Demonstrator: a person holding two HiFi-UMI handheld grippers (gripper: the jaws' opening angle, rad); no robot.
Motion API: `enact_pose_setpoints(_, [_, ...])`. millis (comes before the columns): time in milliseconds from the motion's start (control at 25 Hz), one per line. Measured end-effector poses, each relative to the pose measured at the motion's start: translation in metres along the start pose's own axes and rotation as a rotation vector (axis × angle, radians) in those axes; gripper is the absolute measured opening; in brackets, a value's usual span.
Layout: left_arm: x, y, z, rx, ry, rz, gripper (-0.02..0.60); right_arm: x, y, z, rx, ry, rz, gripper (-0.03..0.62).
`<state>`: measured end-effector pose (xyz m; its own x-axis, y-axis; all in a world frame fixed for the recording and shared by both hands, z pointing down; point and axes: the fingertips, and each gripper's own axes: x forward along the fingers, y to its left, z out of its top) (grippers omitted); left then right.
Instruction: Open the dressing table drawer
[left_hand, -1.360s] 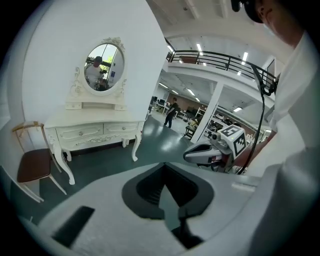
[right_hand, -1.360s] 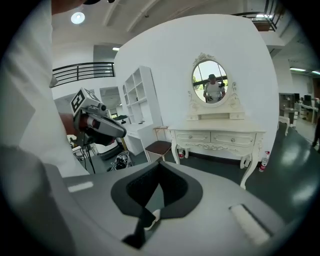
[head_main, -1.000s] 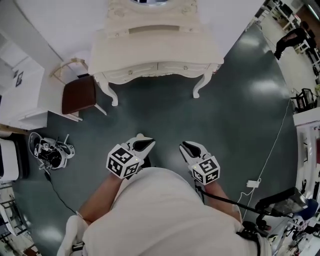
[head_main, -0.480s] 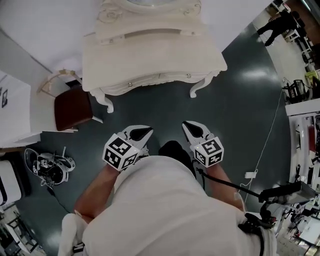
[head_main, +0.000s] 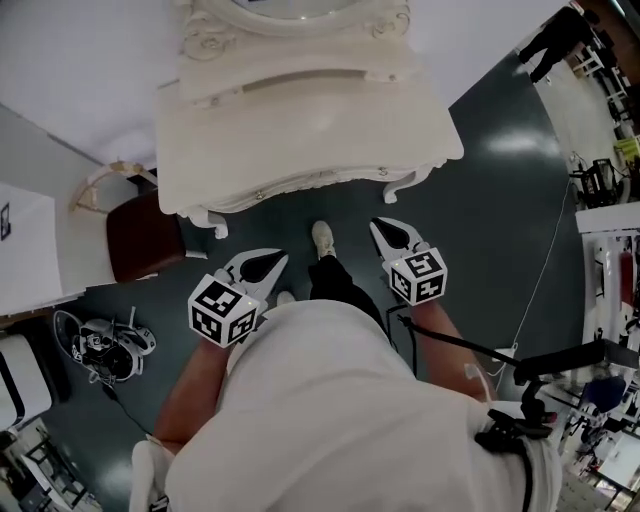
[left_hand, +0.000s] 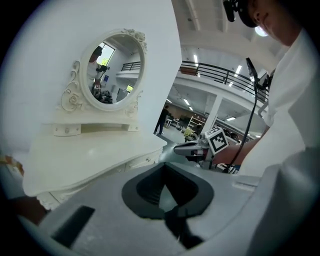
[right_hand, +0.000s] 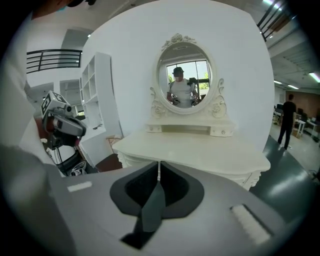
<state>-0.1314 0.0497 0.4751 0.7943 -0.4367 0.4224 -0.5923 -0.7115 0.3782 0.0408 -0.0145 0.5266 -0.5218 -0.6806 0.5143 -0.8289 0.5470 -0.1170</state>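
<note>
**Fig.** Approach to drawer. L tongs (head_main: 277, 259) pinched together, empty. R tongs (head_main: 379, 226) have just been closing, now near-shut, nothing betw. them. Person's shoe (head_main: 322, 238) lies betw. both. Beyond it, dressing table (head_main: 300, 110): drawer (head_main: 320, 183) closed under tabletop's curved front edge, w/ small knob (head_main: 383, 172). Likely risk: closed tips glance off knob unless reopened. Brown chair (head_main: 140, 235) crowds left; floor (head_main: 500, 200) open on right.

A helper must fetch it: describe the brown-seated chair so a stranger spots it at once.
Start at the cream dressing table with the oval mirror. In the head view the chair stands at its left end, beside a white cabinet. Only it has a dark brown seat among the pale furniture.
</note>
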Motion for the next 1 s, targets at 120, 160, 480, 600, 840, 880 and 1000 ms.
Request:
enact_pose_setpoints(120, [0.015,0.029,0.032,0.008,-0.011,0.045,0.0,0.039,-0.057,0.013,0.035,0.003,-0.028,0.029])
enact_pose_setpoints(160, [0.019,0.037,0.043,0.003,-0.019,0.059,0.0,0.051,-0.075,0.019,0.042,0.002,-0.036,0.032])
enact_pose_setpoints(480, [0.093,0.092,0.129,0.013,-0.028,0.123,0.001,0.146,-0.232,0.062,0.06,0.027,-0.105,0.052])
enact_pose_setpoints(600, [0.118,0.107,0.149,-0.006,-0.03,0.154,0.0,0.177,-0.282,0.067,0.086,0.038,-0.134,0.06])
enact_pose_setpoints(840, [0.152,0.13,0.173,-0.045,-0.021,0.226,0.002,0.23,-0.367,0.078,0.124,0.044,-0.181,0.081])
enact_pose_setpoints(880, [0.155,0.134,0.176,-0.048,-0.021,0.235,0.002,0.24,-0.378,0.082,0.126,0.044,-0.188,0.086])
enact_pose_setpoints(1000, [0.159,0.142,0.181,-0.058,-0.012,0.252,0.002,0.266,-0.404,0.089,0.135,0.048,-0.209,0.1])
